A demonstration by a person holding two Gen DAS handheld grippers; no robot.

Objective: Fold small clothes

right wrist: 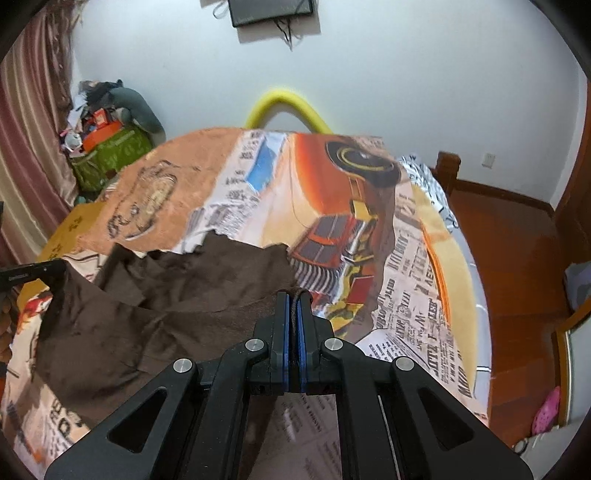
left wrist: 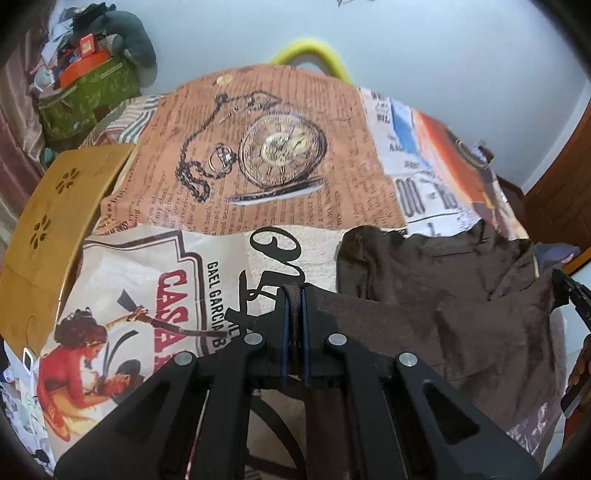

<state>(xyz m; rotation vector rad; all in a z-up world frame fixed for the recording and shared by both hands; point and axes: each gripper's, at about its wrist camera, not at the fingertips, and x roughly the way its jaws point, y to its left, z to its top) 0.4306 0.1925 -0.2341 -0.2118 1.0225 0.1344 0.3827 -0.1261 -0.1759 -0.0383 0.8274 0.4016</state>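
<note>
Two grippers each pinch an edge of the same dark brown fabric garment (left wrist: 443, 295). The left gripper (left wrist: 294, 295) has its blue-padded fingers (left wrist: 284, 321) pressed together on a fold of the cloth, and the garment spreads out to the right of those fingers over the printed collage-pattern table cover (left wrist: 258, 155). The right gripper (right wrist: 294, 301) likewise clamps a thin edge of the garment, which lies to the left of its fingers.

Only the left wrist view shows the pocket-watch print ahead of the fingers and the tan wooden board (left wrist: 62, 206) far to their left. Only the right wrist view shows the orange car print (right wrist: 332, 236), the red-brown wooden floor (right wrist: 517, 258) to the right and the dark wall-mounted screen (right wrist: 271, 11) ahead.
</note>
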